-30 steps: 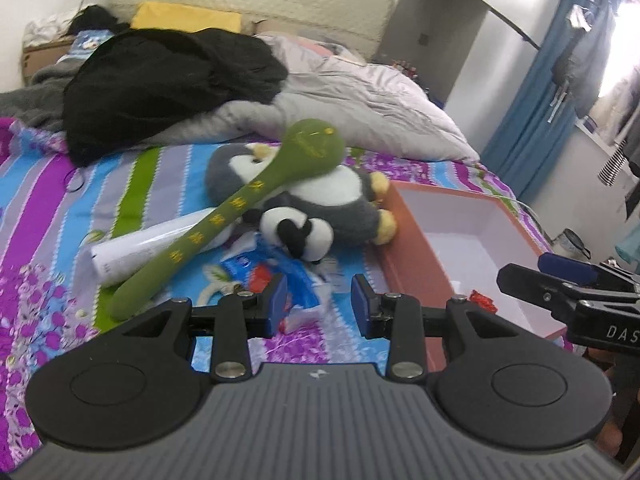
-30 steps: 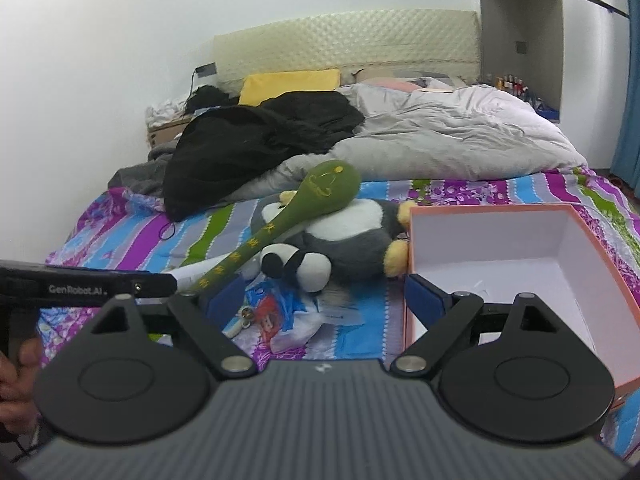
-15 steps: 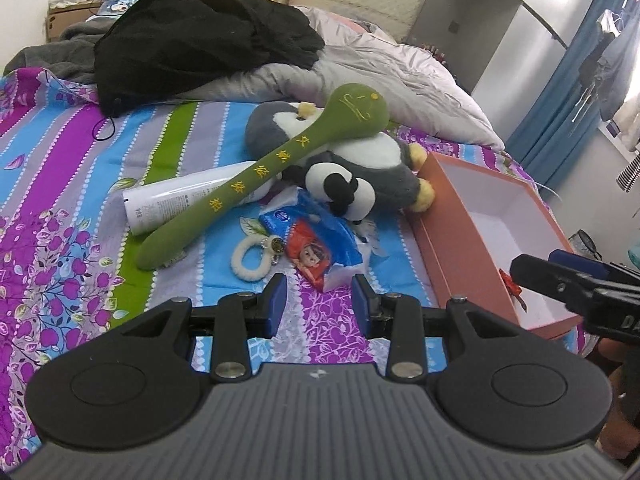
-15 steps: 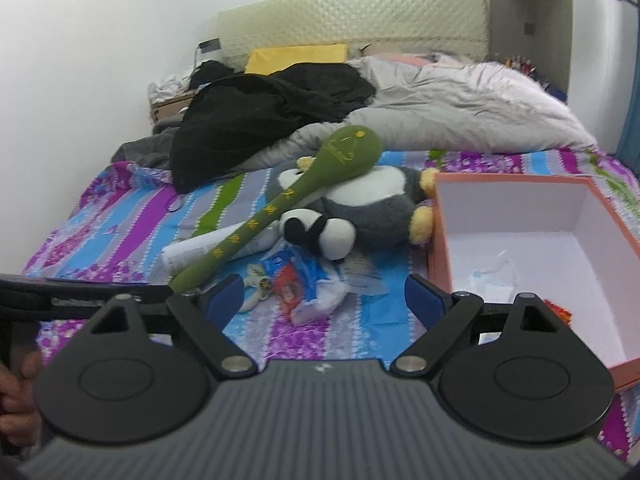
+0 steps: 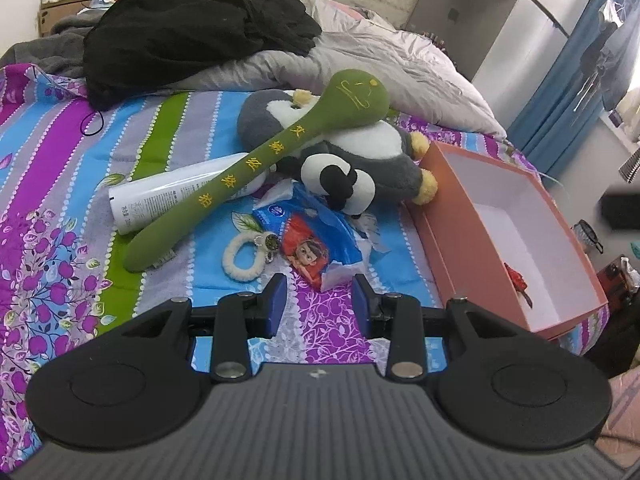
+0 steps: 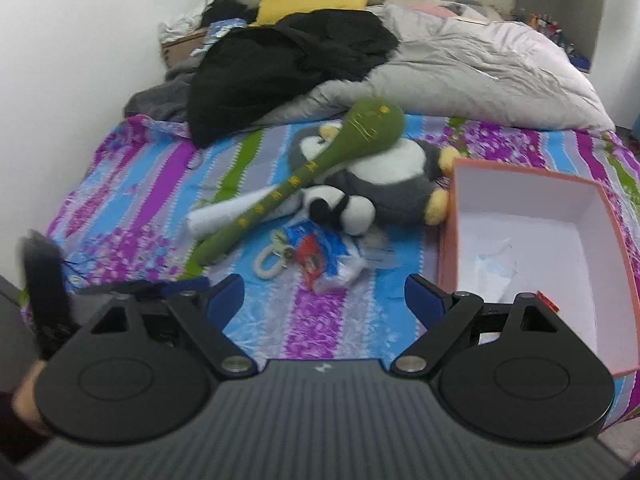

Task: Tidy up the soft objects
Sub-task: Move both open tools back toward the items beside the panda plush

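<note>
Left wrist view is showing the left gripper (image 5: 316, 304) hanging over the striped bedsheet (image 5: 52, 152), its jaws partly apart and holding nothing. Just beyond its fingertips, a blue and red tissue pack (image 5: 316, 236) is lying beside a white fluffy ring (image 5: 244, 258). Behind them, a green plush mallet (image 5: 256, 172) is leaning across a white tube (image 5: 180, 196) and a grey penguin plush (image 5: 360, 156), with a small panda plush (image 5: 340, 184) resting against the penguin's front. An orange box (image 5: 452, 240) is sitting open to the right of the pile, its near wall just beside the penguin's yellow foot, with a small red item inside. Bare sheet is lying open between the gripper and the pile and out to the left. A black garment (image 5: 192, 32) and a grey duvet (image 5: 400, 64) are closing off the far side.

Right wrist view, slightly blurred, is showing the right gripper (image 6: 324, 300) with its jaws spread wide and empty, poised over the sheet between the pile and the box.

Compared with a second ago, the left gripper is sitting lower and tilted further down, so the pile is now appearing wholly beyond its fingertips. The right gripper is looking down from higher, and more of the box floor is showing. Both jaw gaps are staying unchanged, and the soft toys are lying where they were.
</note>
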`<state>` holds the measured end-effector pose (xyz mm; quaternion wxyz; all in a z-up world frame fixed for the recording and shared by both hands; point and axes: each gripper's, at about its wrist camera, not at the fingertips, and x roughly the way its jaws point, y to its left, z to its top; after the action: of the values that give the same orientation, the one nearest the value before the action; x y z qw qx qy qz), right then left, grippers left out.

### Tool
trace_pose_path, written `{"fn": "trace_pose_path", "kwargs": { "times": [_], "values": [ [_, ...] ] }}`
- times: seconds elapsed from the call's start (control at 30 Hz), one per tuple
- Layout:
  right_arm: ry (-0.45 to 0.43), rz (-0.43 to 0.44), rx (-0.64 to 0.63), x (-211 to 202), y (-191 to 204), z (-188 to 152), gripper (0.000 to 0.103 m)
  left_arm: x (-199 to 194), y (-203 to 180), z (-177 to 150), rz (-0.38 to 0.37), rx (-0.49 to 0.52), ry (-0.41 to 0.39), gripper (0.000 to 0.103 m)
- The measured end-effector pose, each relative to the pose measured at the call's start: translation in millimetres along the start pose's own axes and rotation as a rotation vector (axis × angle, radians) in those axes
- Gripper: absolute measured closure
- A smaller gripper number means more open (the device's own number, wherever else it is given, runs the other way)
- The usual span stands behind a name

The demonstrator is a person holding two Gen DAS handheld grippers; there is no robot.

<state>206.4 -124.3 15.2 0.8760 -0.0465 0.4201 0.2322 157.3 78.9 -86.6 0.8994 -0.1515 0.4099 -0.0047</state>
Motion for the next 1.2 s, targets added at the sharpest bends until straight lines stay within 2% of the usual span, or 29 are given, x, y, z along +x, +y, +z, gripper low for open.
{"fn": "trace_pose_path", "kwargs": {
  "times": [0.17, 0.27, 0.33, 0.4, 0.5, 0.63, 0.93, 1.07, 1.2],
  "values": [
    [-0.044, 0.049, -0.052, -12, 17, 22, 0.014, 5, -3, -1, 0.006, 0.005, 0.013, 0.062],
    [-0.034, 0.127, -0.053, -11, 20, 30, 0.014, 8, -3, -4, 0.006, 0.004, 0.024, 0.062],
    [-0.040, 0.080, -0.095, -1, 22, 31, 0.014, 8, -1, -6, 0.007, -0.002, 0.027, 0.062],
    [-0.036, 0.070, -0.104, 3, 23, 31, 0.014, 8, 2, -8, 0.005, -0.012, 0.027, 0.062],
    [-0.002, 0.114, -0.070, 13, 21, 34, 0.014, 7, 8, -11, 0.011, -0.023, 0.026, 0.062],
    [-0.069, 0.087, -0.125, 11, 33, 40, 0.014, 8, 16, -13, 0.017, -0.041, 0.027, 0.062],
    [-0.009, 0.102, -0.104, 31, 33, 41, 0.014, 15, 37, -10, 0.025, -0.078, 0.022, 0.062],
    [0.073, 0.114, -0.070, 52, 24, 30, 0.014, 28, 45, -10, 0.022, -0.081, 0.023, 0.062],
    [0.128, 0.062, -0.029, 86, 12, 12, 0.014, 43, 54, -12, 0.015, -0.095, 0.016, 0.062]
  ]
}}
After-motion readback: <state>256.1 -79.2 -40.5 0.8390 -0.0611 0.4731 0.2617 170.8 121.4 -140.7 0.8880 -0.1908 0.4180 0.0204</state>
